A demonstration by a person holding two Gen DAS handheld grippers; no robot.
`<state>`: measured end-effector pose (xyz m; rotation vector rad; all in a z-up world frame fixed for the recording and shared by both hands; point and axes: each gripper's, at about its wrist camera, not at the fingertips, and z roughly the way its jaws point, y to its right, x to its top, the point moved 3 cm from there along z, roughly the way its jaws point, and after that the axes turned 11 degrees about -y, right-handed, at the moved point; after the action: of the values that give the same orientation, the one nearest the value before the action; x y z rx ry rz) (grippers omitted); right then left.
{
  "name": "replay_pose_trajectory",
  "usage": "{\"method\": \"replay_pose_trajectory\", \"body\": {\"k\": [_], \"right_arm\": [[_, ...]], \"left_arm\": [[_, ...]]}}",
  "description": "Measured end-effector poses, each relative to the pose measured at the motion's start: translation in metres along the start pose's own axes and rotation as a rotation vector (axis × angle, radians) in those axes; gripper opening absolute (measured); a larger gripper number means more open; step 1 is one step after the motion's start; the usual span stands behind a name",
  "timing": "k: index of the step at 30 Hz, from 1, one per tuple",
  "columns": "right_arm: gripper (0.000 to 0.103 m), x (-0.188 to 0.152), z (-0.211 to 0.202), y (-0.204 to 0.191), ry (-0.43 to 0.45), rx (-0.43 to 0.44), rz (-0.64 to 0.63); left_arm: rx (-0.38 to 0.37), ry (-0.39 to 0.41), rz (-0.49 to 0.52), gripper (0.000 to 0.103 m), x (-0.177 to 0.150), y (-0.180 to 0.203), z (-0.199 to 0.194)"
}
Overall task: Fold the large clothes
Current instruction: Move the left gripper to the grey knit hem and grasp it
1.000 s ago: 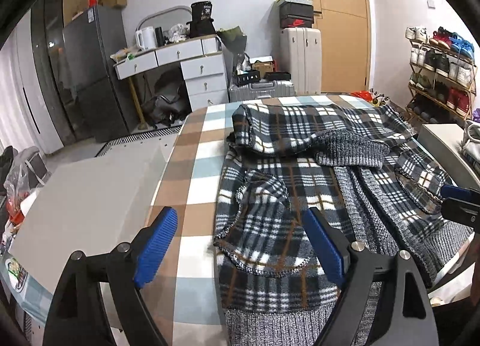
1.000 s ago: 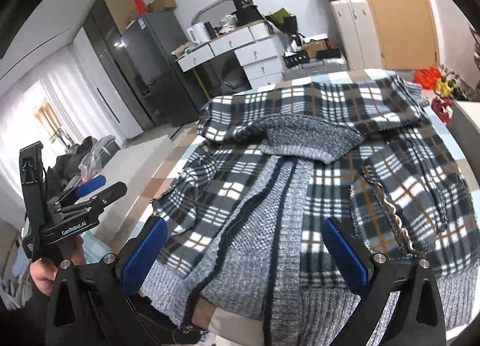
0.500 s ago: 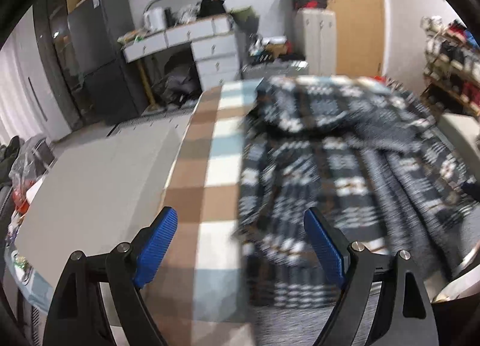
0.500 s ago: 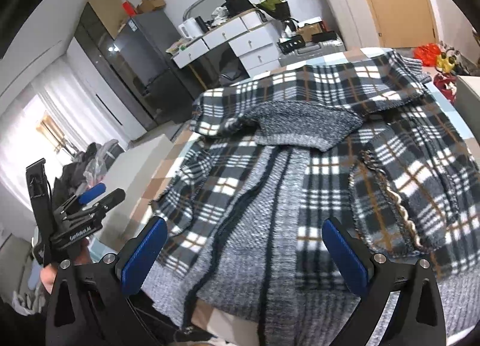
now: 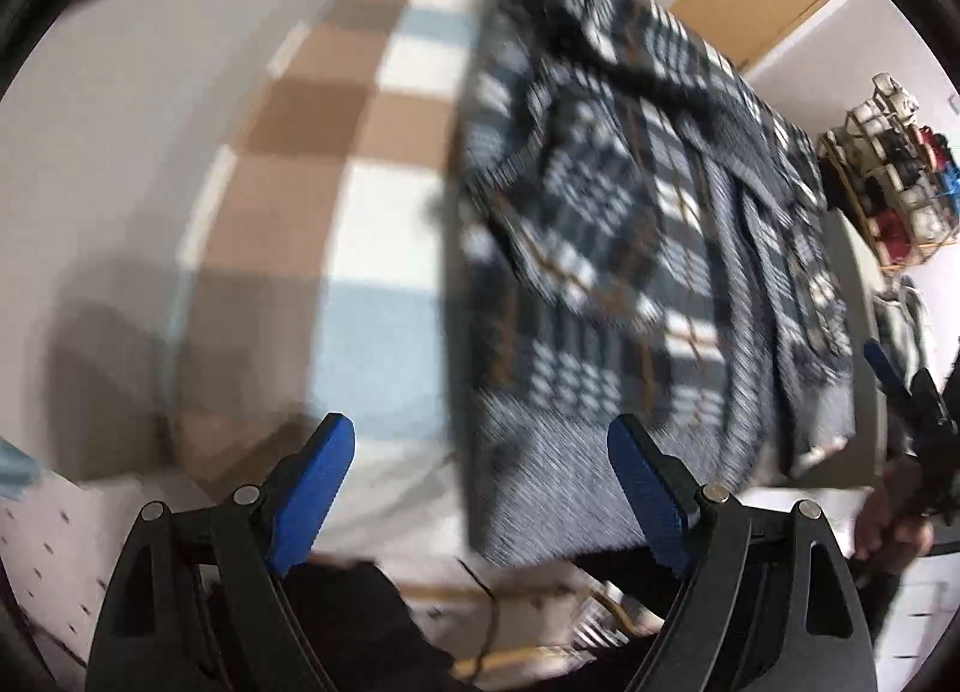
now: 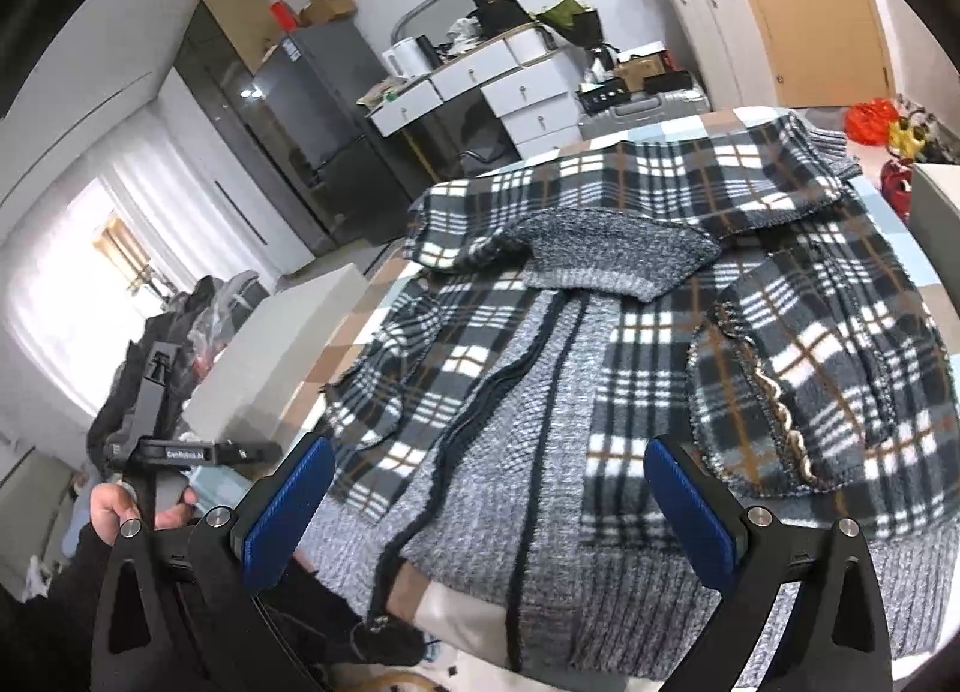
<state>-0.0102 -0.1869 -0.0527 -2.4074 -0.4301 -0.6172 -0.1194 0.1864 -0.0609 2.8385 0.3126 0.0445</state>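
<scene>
A large grey, black and white plaid jacket [image 6: 690, 302] with a grey knit lining and hem lies spread on the checked tablecloth [image 5: 384, 224]. It also shows, blurred, in the left wrist view [image 5: 630, 272]. My left gripper [image 5: 480, 488] is open and empty, just off the near table edge by the jacket's hem and left side. My right gripper [image 6: 486, 506] is open and empty above the knit hem at the near edge. The left gripper also shows from the side in the right wrist view [image 6: 180, 452].
A white board or low table [image 6: 282, 344] stands left of the table. A dark fridge [image 6: 312, 128], a white drawer desk [image 6: 492, 86], suitcases [image 6: 702, 32] and a wooden door [image 6: 804, 8] line the back. A shoe rack [image 5: 888, 164] stands at the right.
My left gripper has swung down and tilted toward the near left edge of the table, blurring its view. My right gripper has edged slightly closer to the jacket's hem.
</scene>
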Motion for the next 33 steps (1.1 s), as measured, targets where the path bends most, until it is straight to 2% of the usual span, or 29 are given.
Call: {"method": "replay_pose_trajectory", "body": {"k": [2, 5, 7, 10, 14, 16, 20, 22, 27, 29, 33], "right_arm": [[0.103, 0.000, -0.005, -0.004, 0.014, 0.013, -0.010], [0.103, -0.001, -0.010, -0.008, 0.029, 0.020, -0.023], [0.103, -0.002, -0.010, -0.010, 0.031, 0.016, -0.032], [0.103, -0.003, -0.009, -0.011, 0.028, 0.010, -0.034], [0.103, -0.002, -0.008, -0.008, 0.024, 0.017, -0.020], [0.103, -0.002, -0.008, -0.007, 0.023, 0.013, -0.019], [0.103, -0.003, -0.008, -0.005, 0.029, -0.027, -0.020], [0.103, -0.002, -0.009, -0.003, 0.035, -0.033, -0.013], [0.103, -0.002, -0.006, 0.000, 0.027, -0.043, -0.006], [0.103, -0.002, -0.004, -0.001, 0.019, -0.054, -0.016], [0.103, -0.003, -0.001, -0.004, 0.010, -0.066, -0.033]], "left_arm": [[-0.022, -0.054, -0.010, 0.083, -0.001, 0.002, 0.011], [-0.006, -0.036, -0.008, 0.084, -0.002, 0.009, 0.011], [-0.040, -0.051, -0.013, 0.086, -0.003, 0.014, 0.014], [-0.047, -0.057, 0.015, 0.088, -0.003, 0.026, 0.017], [-0.196, -0.104, 0.028, 0.088, 0.011, 0.037, 0.020], [-0.245, -0.072, 0.052, 0.088, 0.016, 0.045, 0.012], [-0.355, 0.041, 0.120, 0.088, 0.022, 0.059, -0.015], [-0.387, 0.053, 0.151, 0.088, 0.025, 0.066, -0.016], [-0.351, -0.012, 0.086, 0.088, 0.029, 0.049, 0.003], [-0.335, -0.009, 0.054, 0.088, 0.025, 0.035, 0.001], [-0.242, 0.018, 0.024, 0.088, 0.012, 0.017, -0.006]]}}
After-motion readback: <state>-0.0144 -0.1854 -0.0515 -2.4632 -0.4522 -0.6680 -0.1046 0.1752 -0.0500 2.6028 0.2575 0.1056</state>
